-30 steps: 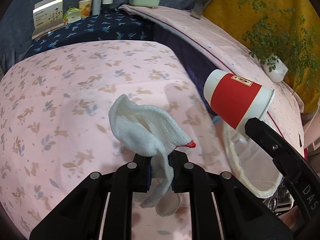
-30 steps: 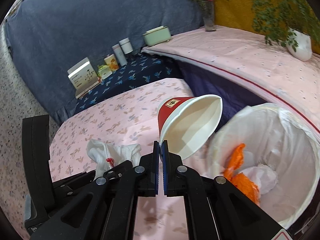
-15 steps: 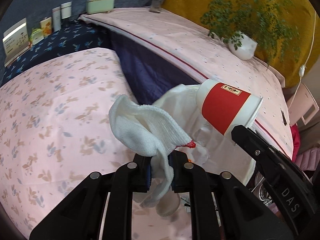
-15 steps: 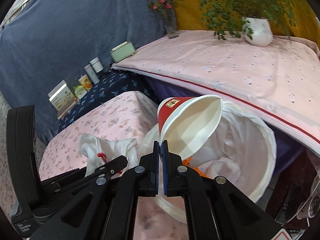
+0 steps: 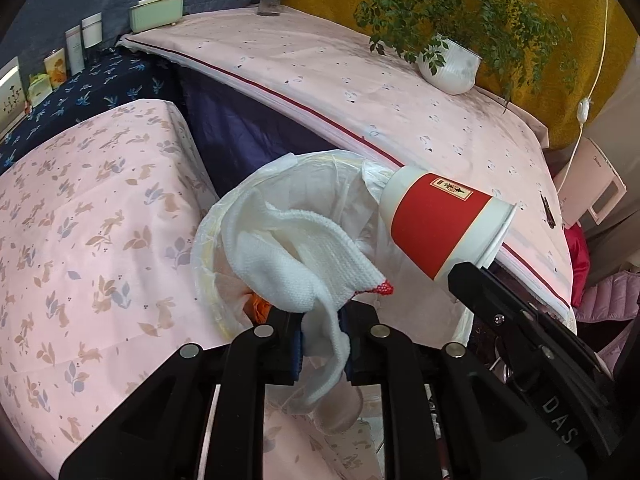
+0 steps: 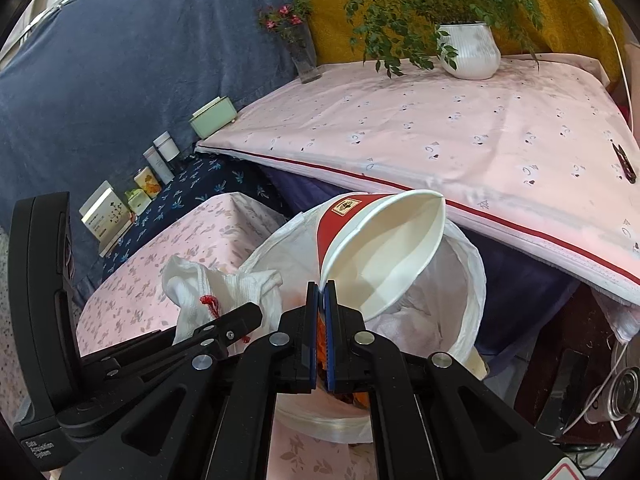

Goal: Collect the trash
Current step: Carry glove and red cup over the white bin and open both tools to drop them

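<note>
My left gripper (image 5: 322,344) is shut on a white knitted cloth (image 5: 296,256) with a red thread end, and the cloth hangs over the mouth of a bin lined with a white bag (image 5: 224,216). In the right wrist view the right gripper (image 6: 321,292) pinches the rim of a red-and-white paper cup (image 6: 384,256). The cup is tilted on its side above the same bin (image 6: 472,280). The cup (image 5: 436,220) floats just right of the cloth. The cloth (image 6: 224,284) is at the lower left of the right wrist view. Orange scraps (image 5: 260,304) lie inside the bin.
A low table under a pink rabbit-print cloth (image 5: 100,220) stands left of the bin. Behind the bin is a higher pink-covered surface (image 5: 360,80) with a potted plant (image 5: 448,64) and a flower vase (image 6: 304,60). Boxes and jars (image 6: 160,160) line the far left.
Both grippers have swung to the right, off the pink table and over the bin, carrying the cloth and the cup with them. Neither grip has changed.
</note>
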